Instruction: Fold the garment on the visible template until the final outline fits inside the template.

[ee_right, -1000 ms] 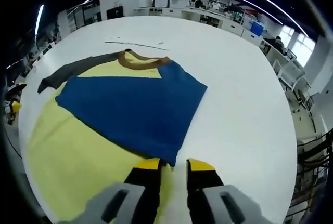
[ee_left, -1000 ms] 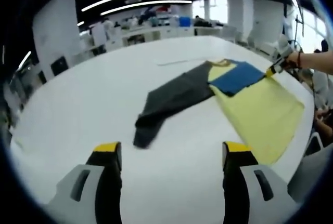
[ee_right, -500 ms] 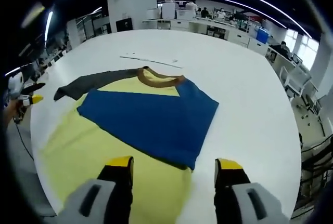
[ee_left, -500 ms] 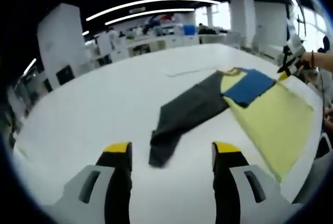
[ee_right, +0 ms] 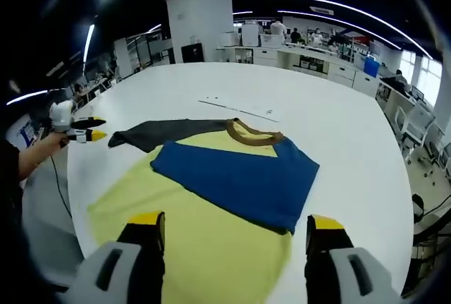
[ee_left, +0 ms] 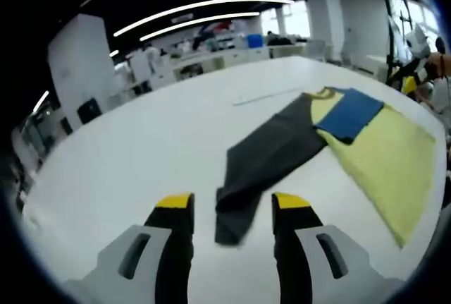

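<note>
A long-sleeved garment lies flat on the white table (ee_left: pixel 127 156). It has a yellow body (ee_right: pixel 211 237), a brown collar (ee_right: pixel 254 132), a blue sleeve (ee_right: pixel 239 180) folded across the chest and a dark grey sleeve (ee_left: pixel 271 154) stretched out to the side. My left gripper (ee_left: pixel 232 205) is open, and the grey sleeve's cuff end lies between its jaws, unpinched. My right gripper (ee_right: pixel 235 223) stands wide open over the yellow body, just short of the blue sleeve's edge. The left gripper (ee_right: pixel 79 132) is also in the right gripper view, beside the grey cuff.
A thin template line (ee_right: pixel 236 106) runs on the table beyond the collar. A hand holds the right gripper (ee_left: pixel 416 75) at the far right edge. Desks, chairs and a white pillar (ee_right: pixel 201 18) stand beyond the table. Bare table surrounds the garment.
My right gripper opened, let go of the blue sleeve's corner and drew back. My left gripper moved in on the grey cuff and its jaws narrowed around it.
</note>
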A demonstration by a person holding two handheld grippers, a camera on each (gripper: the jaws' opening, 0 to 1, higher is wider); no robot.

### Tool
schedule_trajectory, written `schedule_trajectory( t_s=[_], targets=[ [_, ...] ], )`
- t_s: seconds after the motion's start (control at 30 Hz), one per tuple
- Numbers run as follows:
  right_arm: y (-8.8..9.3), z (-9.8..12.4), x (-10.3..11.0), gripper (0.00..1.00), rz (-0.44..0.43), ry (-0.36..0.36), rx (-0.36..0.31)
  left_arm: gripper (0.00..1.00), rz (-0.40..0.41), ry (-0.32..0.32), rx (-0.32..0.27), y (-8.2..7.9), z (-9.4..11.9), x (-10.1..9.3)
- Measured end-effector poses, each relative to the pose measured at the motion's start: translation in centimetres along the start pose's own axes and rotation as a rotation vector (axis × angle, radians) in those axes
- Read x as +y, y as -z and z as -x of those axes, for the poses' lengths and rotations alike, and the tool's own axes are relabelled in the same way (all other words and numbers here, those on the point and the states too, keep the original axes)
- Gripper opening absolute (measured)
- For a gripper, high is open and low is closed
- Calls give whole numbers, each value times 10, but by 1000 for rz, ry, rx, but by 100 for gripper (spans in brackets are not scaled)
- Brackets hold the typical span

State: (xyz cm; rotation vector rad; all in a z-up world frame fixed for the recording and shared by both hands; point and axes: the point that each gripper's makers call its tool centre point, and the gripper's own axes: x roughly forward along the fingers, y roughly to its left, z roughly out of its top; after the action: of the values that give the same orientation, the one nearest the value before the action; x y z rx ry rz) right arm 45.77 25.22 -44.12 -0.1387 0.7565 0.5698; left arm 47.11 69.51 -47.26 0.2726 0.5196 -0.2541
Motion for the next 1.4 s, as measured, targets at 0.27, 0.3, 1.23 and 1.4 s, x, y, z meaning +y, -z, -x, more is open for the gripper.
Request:
schedule_trajectory(
  t_s=[0.27, 0.3, 1.23, 1.4],
  targets=[
    [-4, 18, 24, 86, -25, -72, -57, 33, -16, -2, 31, 12, -18, 8],
    [-3, 20, 27, 86, -29, -81, -61, 32, -23, -7, 34, 13, -19, 9],
    [1, 38, 49, 83, -69, -84, -82, 0, -156, -14, 4, 18, -20, -2],
    [6, 43, 52, 83, -64, -84, -73, 0, -223, -6, 7, 23, -16, -20]
  ],
)
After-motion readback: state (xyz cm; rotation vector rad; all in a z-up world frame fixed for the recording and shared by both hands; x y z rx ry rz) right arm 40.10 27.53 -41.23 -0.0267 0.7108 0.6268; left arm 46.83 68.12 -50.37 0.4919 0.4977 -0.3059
